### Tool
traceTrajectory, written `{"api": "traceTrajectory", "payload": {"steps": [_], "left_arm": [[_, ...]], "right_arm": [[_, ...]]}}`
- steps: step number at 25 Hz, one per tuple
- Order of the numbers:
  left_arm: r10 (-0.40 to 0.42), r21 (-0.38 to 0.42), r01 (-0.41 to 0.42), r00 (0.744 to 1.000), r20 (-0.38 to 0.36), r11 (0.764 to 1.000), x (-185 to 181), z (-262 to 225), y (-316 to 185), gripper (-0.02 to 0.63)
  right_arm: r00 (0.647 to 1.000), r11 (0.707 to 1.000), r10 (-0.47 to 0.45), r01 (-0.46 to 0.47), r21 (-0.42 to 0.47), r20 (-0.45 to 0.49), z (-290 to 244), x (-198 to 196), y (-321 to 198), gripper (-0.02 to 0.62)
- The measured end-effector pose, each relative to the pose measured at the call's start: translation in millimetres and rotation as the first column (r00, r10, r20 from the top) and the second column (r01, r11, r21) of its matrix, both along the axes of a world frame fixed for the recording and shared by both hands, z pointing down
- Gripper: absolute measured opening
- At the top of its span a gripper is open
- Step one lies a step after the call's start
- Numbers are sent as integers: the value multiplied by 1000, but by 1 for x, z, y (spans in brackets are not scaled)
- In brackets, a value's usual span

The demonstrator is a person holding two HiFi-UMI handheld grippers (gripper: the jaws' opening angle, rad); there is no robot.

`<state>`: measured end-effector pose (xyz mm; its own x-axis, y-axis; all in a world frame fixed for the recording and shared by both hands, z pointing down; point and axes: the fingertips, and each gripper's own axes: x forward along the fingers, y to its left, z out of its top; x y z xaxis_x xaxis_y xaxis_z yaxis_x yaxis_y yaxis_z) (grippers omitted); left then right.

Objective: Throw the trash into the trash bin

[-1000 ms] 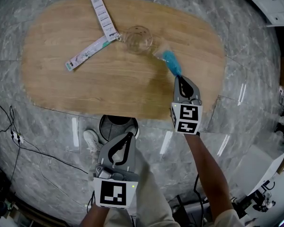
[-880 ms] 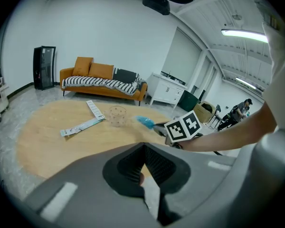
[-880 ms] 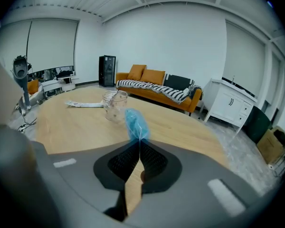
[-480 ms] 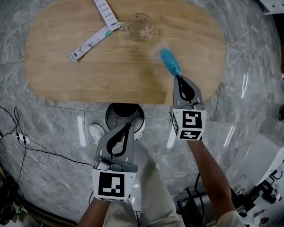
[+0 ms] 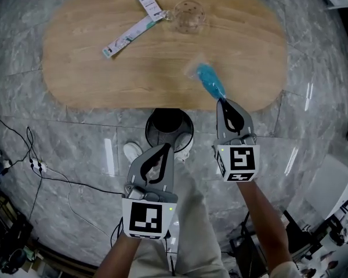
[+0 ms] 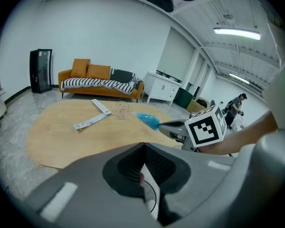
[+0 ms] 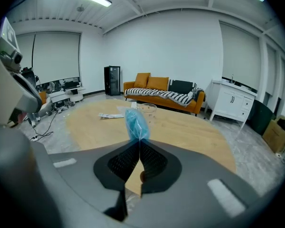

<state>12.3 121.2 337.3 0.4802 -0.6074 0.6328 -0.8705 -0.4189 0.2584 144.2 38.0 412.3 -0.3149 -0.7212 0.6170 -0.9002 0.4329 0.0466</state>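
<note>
A crumpled blue plastic wrapper (image 5: 209, 80) hangs over the near right part of the oval wooden table (image 5: 104, 80). My right gripper (image 5: 222, 101) is shut on its lower end. In the right gripper view the wrapper (image 7: 135, 122) sticks up from the closed tips of the right gripper (image 7: 138, 140). A round black trash bin (image 5: 151, 132) stands on the floor at the table's near edge, between my two grippers. My left gripper (image 5: 166, 147) hovers over the floor just below the bin, jaws together with nothing in them. The left gripper view shows the wrapper (image 6: 147, 121) ahead of the left gripper (image 6: 143, 145).
Two long white paper strips (image 5: 130, 35) and a clear plastic cup (image 5: 188, 16) lie at the table's far side. A shoe (image 5: 133, 151) rests beside the bin. Cables (image 5: 35, 167) trail over the marble floor at left. An orange sofa (image 7: 161, 94) stands beyond the table.
The right gripper has drawn the blue wrapper away from the cup and toward the table's near edge, lifting it. The left gripper has shifted closer to the bin.
</note>
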Motion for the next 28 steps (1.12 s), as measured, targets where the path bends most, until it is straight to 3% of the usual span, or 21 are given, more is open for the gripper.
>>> {"api": "traceTrajectory", "payload": {"steps": [7, 28], "left_arm": [[42, -10, -42, 999, -5, 999, -15, 13, 24, 0], [160, -108, -160, 987, -4, 981, -40, 98, 78, 0]], "right_arm": [[1000, 999, -23, 23, -25, 9, 8, -31, 55, 31], [996, 982, 91, -91, -166, -5, 92, -69, 156, 32]]}}
